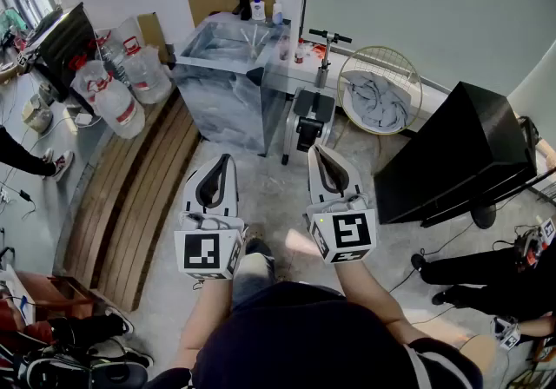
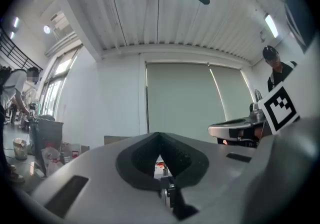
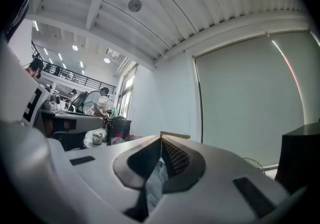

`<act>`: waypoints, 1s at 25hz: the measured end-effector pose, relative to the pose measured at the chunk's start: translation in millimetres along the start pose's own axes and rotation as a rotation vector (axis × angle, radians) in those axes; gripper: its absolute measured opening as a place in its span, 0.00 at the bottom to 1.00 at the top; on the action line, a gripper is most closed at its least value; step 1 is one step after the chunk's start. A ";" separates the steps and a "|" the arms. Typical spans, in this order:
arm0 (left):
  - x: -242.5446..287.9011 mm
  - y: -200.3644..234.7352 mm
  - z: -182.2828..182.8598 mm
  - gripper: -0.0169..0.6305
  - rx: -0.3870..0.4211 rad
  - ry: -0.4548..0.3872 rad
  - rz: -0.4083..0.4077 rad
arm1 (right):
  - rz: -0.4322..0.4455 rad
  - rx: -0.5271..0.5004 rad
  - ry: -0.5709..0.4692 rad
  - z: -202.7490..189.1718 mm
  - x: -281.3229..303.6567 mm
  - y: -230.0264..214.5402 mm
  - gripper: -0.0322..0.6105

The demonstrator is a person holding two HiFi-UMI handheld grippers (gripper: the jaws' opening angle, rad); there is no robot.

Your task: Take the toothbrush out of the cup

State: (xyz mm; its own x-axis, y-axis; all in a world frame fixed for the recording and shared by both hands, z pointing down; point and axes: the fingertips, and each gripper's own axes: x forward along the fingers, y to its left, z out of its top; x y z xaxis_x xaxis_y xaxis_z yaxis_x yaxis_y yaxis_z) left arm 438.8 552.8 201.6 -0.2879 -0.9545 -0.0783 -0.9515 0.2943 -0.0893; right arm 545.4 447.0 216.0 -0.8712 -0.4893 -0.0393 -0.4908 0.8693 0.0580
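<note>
A grey marble-look sink counter (image 1: 228, 75) stands a few steps ahead in the head view. On its right end sits a small cup (image 1: 299, 54) with red on it; it is too small to make out a toothbrush. My left gripper (image 1: 228, 158) and right gripper (image 1: 316, 151) are held level side by side over the floor, well short of the counter. Both are shut with nothing between their jaws. The left gripper (image 2: 159, 136) shows its tips meeting in its own view. So does the right gripper (image 3: 161, 138) in its own.
Bottles (image 1: 258, 7) stand at the counter's back. Large water jugs (image 1: 113, 101) and wooden boards (image 1: 130, 196) lie at the left. A scooter-like machine (image 1: 311, 109) and a round fan (image 1: 380, 90) sit just past my grippers. A black panel (image 1: 460, 153) leans at right, with a person's legs (image 1: 460, 279) nearby.
</note>
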 end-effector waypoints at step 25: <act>235.3 201.5 -59.1 0.05 -0.042 -0.025 -0.108 | -0.072 -0.040 0.030 -37.4 297.1 -22.2 0.10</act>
State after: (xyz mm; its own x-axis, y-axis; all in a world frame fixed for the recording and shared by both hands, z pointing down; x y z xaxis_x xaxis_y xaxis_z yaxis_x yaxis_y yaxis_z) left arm 172.9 384.7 223.9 -0.1807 -0.9789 -0.0951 -0.9808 0.1865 -0.0569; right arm 297.3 279.7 240.4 -0.8330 -0.5531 -0.0154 -0.5518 0.8285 0.0955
